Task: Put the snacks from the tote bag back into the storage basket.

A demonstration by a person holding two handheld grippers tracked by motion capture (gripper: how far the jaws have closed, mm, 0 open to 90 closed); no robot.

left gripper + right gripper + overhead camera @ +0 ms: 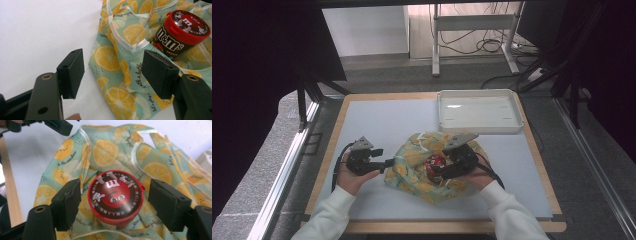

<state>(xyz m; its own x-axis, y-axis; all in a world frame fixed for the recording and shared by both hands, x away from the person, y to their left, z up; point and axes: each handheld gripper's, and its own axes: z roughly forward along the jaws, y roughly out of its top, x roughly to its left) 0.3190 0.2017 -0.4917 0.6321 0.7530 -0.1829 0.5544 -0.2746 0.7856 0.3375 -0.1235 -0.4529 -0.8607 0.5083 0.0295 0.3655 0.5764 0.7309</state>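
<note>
A lemon-print cloth bag (412,167) lies crumpled on the white table mat (377,120). On it stands a brown M&M's tub (115,195) with a red lid, also visible in the high view (435,162) and the left gripper view (175,37). My right gripper (115,202) is open, its pads on either side of the tub's lid with a small gap on each side. My left gripper (112,72) is open at the bag's (112,57) left edge, one jaw over bare mat, the other over the cloth, pressing nothing.
A white rectangular tray (479,131) sits at the far right of the table, behind the bag. The wooden table edge (332,145) runs along the left. Black frames and cables stand beyond the table.
</note>
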